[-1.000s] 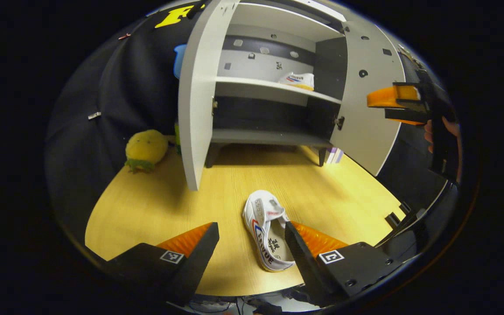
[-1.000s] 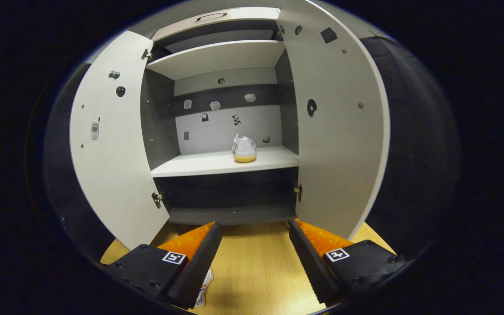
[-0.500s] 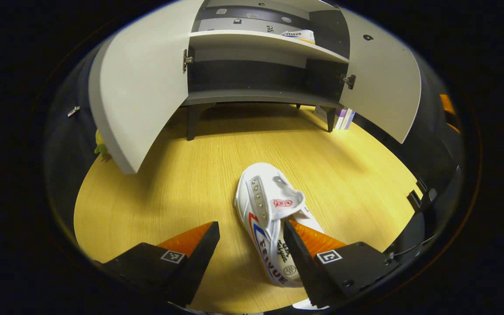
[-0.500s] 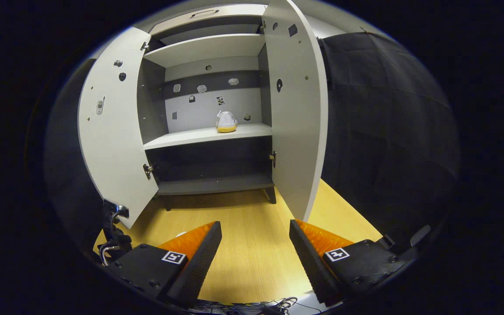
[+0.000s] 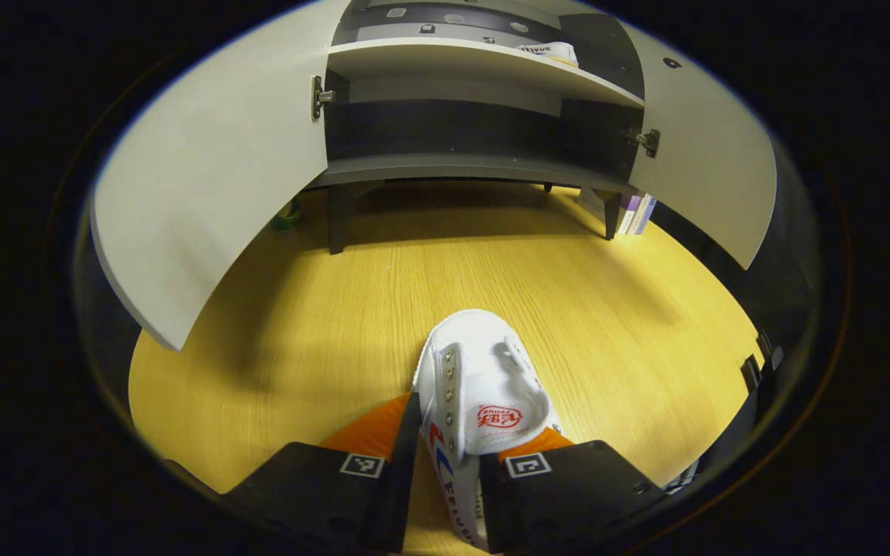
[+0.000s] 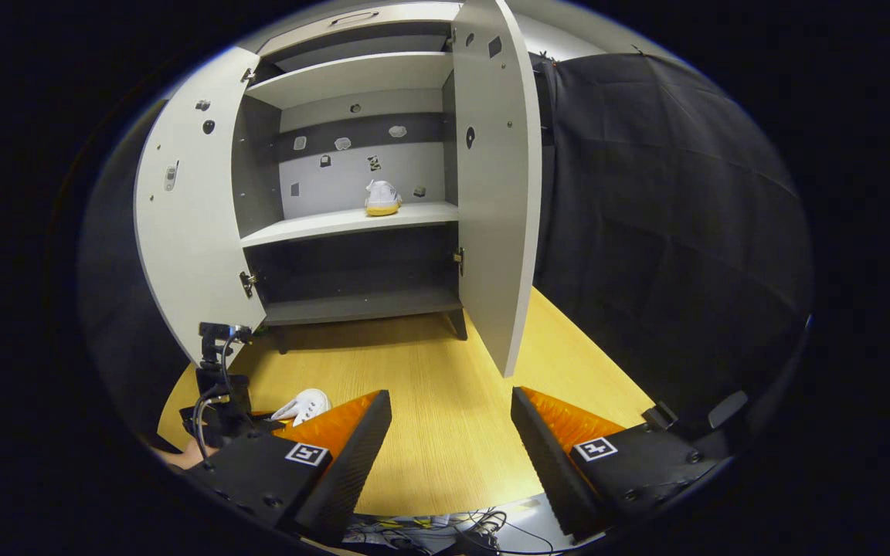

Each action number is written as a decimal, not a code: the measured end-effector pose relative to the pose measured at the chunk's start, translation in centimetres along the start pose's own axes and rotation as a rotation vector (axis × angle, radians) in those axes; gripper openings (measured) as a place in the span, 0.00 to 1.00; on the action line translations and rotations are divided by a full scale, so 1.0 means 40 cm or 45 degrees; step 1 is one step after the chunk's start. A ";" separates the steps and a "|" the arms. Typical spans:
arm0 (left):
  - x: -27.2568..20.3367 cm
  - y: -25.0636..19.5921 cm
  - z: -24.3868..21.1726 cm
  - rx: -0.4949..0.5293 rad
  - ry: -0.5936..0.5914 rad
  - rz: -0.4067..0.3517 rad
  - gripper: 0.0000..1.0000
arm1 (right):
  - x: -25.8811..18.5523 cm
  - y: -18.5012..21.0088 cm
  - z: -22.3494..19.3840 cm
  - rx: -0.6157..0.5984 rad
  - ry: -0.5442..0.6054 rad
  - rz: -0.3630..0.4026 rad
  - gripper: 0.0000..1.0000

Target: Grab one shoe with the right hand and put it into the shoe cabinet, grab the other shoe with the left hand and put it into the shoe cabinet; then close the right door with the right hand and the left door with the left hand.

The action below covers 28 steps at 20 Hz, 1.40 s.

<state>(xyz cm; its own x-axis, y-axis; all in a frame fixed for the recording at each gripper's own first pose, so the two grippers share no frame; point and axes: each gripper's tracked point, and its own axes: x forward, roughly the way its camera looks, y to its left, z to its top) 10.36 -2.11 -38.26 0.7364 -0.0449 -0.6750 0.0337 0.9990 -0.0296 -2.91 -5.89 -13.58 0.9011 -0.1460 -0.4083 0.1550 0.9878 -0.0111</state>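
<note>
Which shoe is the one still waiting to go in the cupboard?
Find the big grey shoe cabinet with both doors open. On the yellow table before it lies a white shoe, between the left tool's fingers. Its twin already sits on the shelf.

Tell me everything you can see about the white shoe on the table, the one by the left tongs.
The small white canvas shoe has a red logo on its tongue, metal eyelets and red and blue side stripes. It lies on the yellow wooden table, toe toward the open grey shoe cabinet. The left tongs are closed around its heel end, both fingers against its sides. In the right gripper view its toe peeks out.
</note>
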 end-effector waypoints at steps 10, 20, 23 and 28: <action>-0.036 0.033 0.026 -0.106 0.073 0.094 0.06 | 0.032 -0.068 0.036 -0.082 -0.041 0.089 0.99; -0.281 -0.032 0.403 -0.087 -0.201 0.076 0.05 | 0.052 -0.154 0.082 -0.136 -0.082 0.183 0.99; -0.335 -0.061 0.567 -0.078 -0.308 0.058 0.05 | 0.042 -0.211 0.127 -0.118 -0.138 0.161 0.99; -0.355 -0.044 0.842 -0.049 -0.427 0.109 0.05 | 0.053 -0.279 0.182 -0.070 -0.214 0.146 0.99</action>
<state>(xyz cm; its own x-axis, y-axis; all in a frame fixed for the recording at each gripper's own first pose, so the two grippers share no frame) 22.60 -3.27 -3.82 0.9167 0.0477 -0.3968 -0.0585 0.9982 -0.0151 0.23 -17.61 -7.70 0.9672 -0.0344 -0.2518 0.0290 0.9993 -0.0249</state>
